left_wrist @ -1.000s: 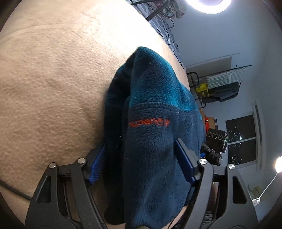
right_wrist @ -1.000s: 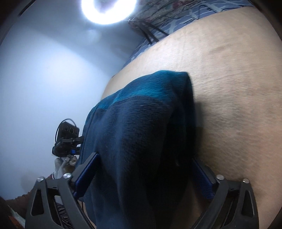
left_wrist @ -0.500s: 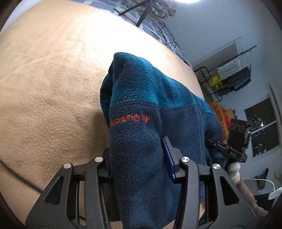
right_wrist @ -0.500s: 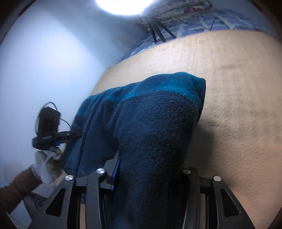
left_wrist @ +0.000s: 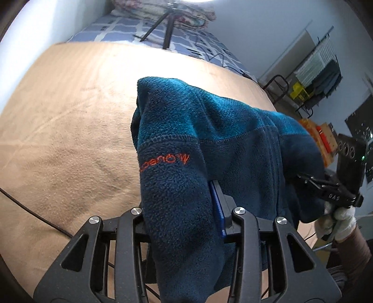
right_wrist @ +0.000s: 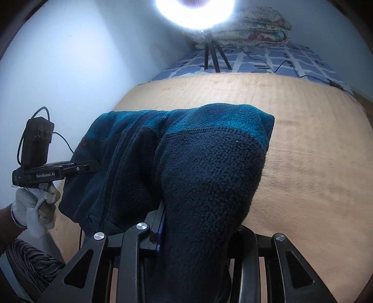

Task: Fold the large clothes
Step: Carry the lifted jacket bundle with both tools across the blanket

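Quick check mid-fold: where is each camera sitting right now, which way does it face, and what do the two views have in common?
Left wrist: on the left tool, looking down along it at the fleece it clamps and the beige blanket; the right tool and gloved hand show at right.
Right wrist: on the right tool, looking down at the fleece it clamps; the left tool and gloved hand show at left.
Shared: fleece, blanket, tripod.

A tan blanket [left_wrist: 70, 121] covers the bed, a blue checked sheet [right_wrist: 268, 61] and folded floral quilt [right_wrist: 251, 30] beyond, a bright ring light [right_wrist: 195, 11] on a tripod [right_wrist: 213, 56] against pale walls [right_wrist: 81, 58].
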Demonstrator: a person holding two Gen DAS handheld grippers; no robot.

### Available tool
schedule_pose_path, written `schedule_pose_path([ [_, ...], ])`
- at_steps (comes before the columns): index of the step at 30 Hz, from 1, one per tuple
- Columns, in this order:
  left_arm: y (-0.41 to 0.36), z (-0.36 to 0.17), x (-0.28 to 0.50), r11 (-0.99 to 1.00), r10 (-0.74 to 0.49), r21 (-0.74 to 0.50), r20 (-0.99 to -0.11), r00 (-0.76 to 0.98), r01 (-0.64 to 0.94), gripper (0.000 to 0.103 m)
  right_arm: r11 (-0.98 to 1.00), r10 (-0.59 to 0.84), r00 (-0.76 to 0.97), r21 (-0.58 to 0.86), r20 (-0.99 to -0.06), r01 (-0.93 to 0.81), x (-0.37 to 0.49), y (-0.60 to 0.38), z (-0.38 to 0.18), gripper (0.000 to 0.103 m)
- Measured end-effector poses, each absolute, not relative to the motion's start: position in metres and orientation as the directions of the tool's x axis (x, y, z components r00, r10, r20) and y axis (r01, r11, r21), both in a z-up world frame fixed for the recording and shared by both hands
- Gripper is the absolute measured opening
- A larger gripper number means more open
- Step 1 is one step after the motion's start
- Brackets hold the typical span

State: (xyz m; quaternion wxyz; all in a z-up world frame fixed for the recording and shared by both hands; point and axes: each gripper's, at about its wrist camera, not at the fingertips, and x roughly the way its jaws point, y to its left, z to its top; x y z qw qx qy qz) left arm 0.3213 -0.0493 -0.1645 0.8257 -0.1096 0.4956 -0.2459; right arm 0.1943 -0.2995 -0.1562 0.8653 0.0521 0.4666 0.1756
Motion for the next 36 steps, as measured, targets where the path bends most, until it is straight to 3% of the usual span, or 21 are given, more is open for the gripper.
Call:
schedule_pose_path([
  [20, -0.183, -0.091, 0.272, 0.824, -0.510, -0.246, -0.715, 0.479, 0.510, 0.037, 0.977, 0.210, 0.627, 0.137, -0.750, -0.163, 0.132, -0.377, -0.092, 0.032],
  [36, -0.299, -0.102, 0.374, 0.767, -0.588, -0.290, -0.675, 0.445, 0.573, 0.036, 0.990, 0.124, 0.668, 0.141, -0.734, -0.028, 0.185, -0.491, -0.090, 0.032],
])
